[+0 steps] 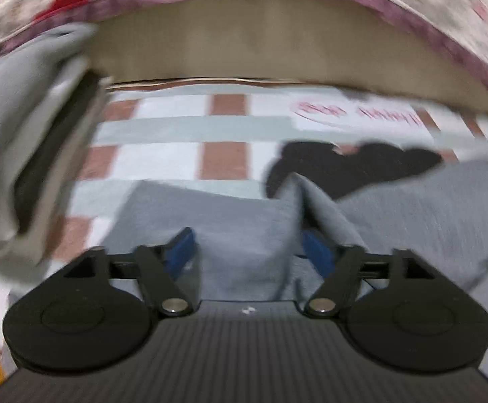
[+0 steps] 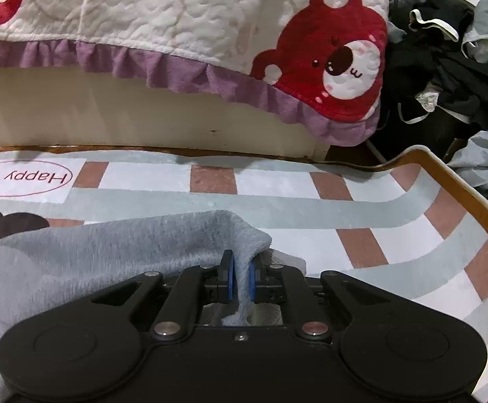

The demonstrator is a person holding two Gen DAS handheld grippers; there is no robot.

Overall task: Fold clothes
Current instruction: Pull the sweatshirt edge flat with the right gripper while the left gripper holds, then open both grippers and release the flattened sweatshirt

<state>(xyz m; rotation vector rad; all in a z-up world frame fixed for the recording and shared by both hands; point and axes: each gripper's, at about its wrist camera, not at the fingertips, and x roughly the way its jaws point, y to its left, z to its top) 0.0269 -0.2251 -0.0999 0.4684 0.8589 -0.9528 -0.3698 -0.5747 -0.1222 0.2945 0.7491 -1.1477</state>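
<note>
While the right gripper pinches a raised corner, the grey fleece garment trails left across the checked rug.

Left gripper stands with jaws apart, a grey fold between its pads, unclamped. Garment's long axis appears to run left-right, near edge of rug; bed with bear quilt lies beyond. Right gripper alone has hold; judged next: left closes.

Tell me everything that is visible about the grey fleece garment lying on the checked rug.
The grey fleece garment looks soft, fuzzy and plain light grey. It lies spread on the checked rug, partly covering a dark brown print. The right gripper is shut on one raised edge, pinched between its blue pads. In the blurred left wrist view, the left gripper is open, with a fold of the cloth standing between its fingers.
</note>
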